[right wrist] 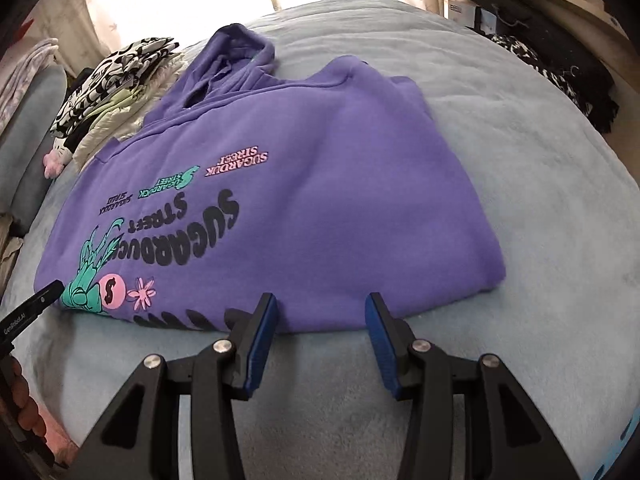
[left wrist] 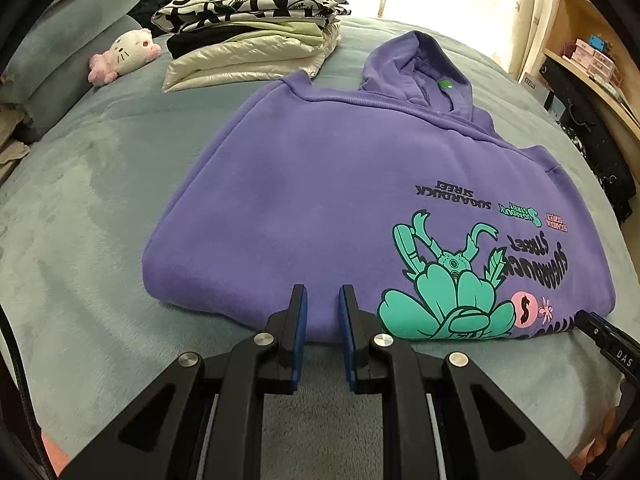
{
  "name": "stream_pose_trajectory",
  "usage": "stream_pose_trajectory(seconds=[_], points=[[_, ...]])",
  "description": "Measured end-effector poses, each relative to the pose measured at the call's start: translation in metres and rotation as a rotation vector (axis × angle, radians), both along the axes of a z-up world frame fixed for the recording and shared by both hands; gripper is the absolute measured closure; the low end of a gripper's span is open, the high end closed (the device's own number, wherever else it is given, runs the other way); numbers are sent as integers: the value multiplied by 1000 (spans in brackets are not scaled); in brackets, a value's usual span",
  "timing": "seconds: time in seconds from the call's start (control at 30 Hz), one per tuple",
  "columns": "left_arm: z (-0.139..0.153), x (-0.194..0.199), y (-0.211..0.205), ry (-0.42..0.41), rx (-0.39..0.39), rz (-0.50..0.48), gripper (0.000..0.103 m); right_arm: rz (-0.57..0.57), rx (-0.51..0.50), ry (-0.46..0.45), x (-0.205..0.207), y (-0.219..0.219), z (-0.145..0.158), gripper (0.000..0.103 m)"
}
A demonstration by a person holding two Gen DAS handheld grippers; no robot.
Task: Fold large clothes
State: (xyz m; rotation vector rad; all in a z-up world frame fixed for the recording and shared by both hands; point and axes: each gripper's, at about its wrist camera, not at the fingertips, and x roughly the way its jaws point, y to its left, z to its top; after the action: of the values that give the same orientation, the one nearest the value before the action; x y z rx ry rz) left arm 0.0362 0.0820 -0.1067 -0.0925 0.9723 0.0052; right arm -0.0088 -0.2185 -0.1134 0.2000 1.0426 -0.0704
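Purple hoodie [left wrist: 320,184] lies folded, print up, mid-bed [left wrist: 92,208], hood at 12 o'clock. Left gripper [left wrist: 323,300] at its near hem: fingers narrowly parted, holding nothing. Right gripper [right wrist: 320,308] wider apart, empty; folded clothes stack [left wrist: 252,32] at 11 o'clock.

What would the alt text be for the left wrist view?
A purple hoodie, sleeves folded in, lies print-up on a grey-blue bed, the open left hand-held gripper at its near hem. Behind sit folded clothes and a plush toy.
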Motion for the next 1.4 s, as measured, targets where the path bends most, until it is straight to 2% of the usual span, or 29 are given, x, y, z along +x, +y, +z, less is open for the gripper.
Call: stream_pose_trajectory(seconds=[0.2,0.3,0.47,0.53,0.6,0.63,0.67,0.8,0.9,1.0,1.1,1.23,1.3,1.4], points=[[5,-5,1,-4,3,1,88,-6,-30,14,0,7,-1,57],[8,-10,0,-18,-6,-8,80,-11,-26,19,2,6,-2,57],[25,-25,-10,-92,-4,-65,78,-2,-42,38,2,9,-4,55],[34,-30,-13,-104,-46,-105,76,-3,-23,51,2,8,-6,53],[43,-30,-11,-80,-140,-143,54,-4,9,61,3,3,-7,53],[47,-29,-10,-58,-168,-147,32,-6,22,63,4,2,-8,53],[51,-28,-9,-55,-178,-136,26,-9,40,68,4,0,-8,53],[66,-24,-6,-90,-156,-126,26,-7,52,78,5,-1,-10,52],[74,-16,-6,-78,-159,-132,26,-7,48,92,7,0,-11,52],[87,-6,-3,-104,-178,-156,25,4,43,119,11,1,-10,52],[106,7,0,-158,-168,-153,16,34,34,147,17,2,-3,52],[131,41,-5,-214,-86,-158,15,102,61,80,31,6,29,52],[141,66,-11,-238,-17,-151,15,117,47,35,48,5,49,52],[148,120,-18,-230,10,-167,15,139,66,-21,90,-1,77,52]])
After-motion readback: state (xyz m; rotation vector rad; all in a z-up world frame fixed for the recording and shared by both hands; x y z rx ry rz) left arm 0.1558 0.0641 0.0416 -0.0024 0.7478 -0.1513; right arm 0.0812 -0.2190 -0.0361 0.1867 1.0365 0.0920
